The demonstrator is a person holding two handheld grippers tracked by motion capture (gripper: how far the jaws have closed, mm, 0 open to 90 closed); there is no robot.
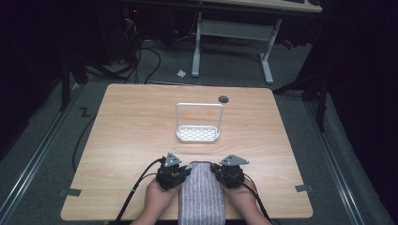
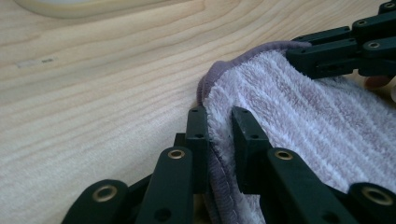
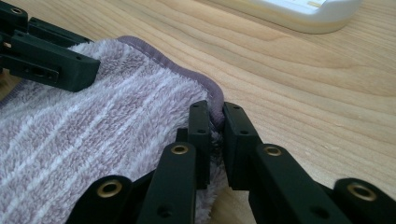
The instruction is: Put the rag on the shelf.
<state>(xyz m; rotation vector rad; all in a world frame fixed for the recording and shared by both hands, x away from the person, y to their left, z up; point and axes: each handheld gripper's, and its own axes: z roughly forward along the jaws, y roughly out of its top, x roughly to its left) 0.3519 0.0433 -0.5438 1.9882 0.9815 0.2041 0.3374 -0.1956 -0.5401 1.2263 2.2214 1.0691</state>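
A lilac striped towel [image 1: 202,192] lies folded lengthwise on the wooden table [image 1: 126,126] at the near edge, between the person's hands. My left gripper [image 1: 187,169] is shut on the towel's far left corner; in the left gripper view its jaws pinch the towel [image 2: 299,112] at the hemmed edge, my left gripper [image 2: 219,122] low on the table. My right gripper [image 1: 214,168] is shut on the far right corner; the right gripper view has my right gripper [image 3: 215,116] clamping the towel [image 3: 93,126] at its purple hem.
A white rack [image 1: 198,123] with a perforated base and a tall wire handle stands mid-table beyond the towel. A small dark round disc [image 1: 223,99] lies near the far edge. Cables trail from both grippers off the table's front.
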